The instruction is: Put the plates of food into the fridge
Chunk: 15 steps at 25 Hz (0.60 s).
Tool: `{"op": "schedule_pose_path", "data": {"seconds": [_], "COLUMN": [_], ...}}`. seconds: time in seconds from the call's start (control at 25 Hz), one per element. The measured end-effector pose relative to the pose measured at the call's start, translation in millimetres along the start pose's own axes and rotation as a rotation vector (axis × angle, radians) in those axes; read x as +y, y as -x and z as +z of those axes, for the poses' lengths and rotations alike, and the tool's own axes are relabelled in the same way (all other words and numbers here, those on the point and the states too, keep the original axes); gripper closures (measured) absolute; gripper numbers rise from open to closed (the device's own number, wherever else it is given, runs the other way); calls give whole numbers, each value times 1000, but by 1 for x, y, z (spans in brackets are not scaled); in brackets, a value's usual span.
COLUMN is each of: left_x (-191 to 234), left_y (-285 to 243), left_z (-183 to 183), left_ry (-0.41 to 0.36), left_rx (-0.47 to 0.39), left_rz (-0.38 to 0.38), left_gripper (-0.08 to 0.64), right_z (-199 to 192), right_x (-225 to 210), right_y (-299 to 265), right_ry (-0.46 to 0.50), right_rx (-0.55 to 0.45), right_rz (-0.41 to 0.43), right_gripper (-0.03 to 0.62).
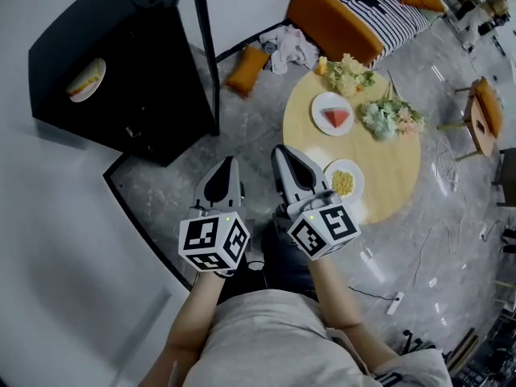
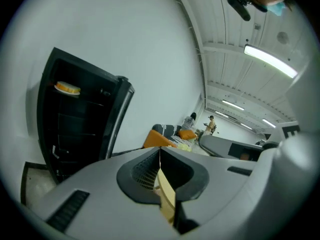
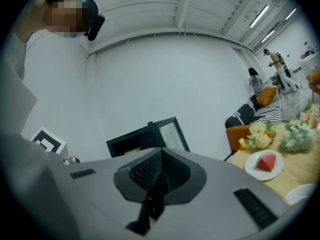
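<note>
A black fridge [image 1: 121, 63] stands open at the upper left, one plate of food [image 1: 85, 80] on a shelf inside; that plate [image 2: 67, 88] also shows in the left gripper view. On the round wooden table [image 1: 395, 168] sit a plate with a watermelon slice [image 1: 333, 114] and a plate of corn [image 1: 344, 181]. My left gripper [image 1: 228, 161] and right gripper [image 1: 282, 150] are held close to my body, between fridge and table, both shut with nothing in them. The right gripper view shows the watermelon plate [image 3: 264, 163] at the right and the fridge [image 3: 135, 144] behind the jaws.
The fridge's glass door [image 1: 205, 47] swings out toward the table. Bunches of flowers [image 1: 391, 118] lie on the table's far side. An orange sofa [image 1: 339, 18], a floor cushion [image 1: 247, 68], a chair [image 1: 484, 111] and a power strip [image 1: 394, 303] with cables surround it.
</note>
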<state>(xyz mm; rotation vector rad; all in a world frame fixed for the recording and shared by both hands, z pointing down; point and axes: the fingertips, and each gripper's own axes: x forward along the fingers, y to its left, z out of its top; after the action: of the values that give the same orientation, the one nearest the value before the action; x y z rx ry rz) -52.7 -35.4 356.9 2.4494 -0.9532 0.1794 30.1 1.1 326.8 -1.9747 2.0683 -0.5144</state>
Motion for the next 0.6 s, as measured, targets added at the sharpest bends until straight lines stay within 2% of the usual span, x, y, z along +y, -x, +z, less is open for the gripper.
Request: {"op": "schedule_pose_path", "data": {"seconds": [0.24, 0.32, 0.6], "left_x": [-79, -99, -142], "left_y": [-34, -44, -66], "left_z": [-69, -92, -173], "left_ry": [60, 56, 81], "left_rx": [134, 189, 403], "left_rz": [-53, -60, -67], "left_gripper": [551, 551, 551], "right_z": [5, 0, -37], "right_x": [-106, -140, -232], "right_y": [84, 111, 200], "right_ry": [-54, -66, -187], "right_rx": [27, 50, 111], "right_rz": [-139, -191, -398], "right_gripper": [578, 578, 578]}}
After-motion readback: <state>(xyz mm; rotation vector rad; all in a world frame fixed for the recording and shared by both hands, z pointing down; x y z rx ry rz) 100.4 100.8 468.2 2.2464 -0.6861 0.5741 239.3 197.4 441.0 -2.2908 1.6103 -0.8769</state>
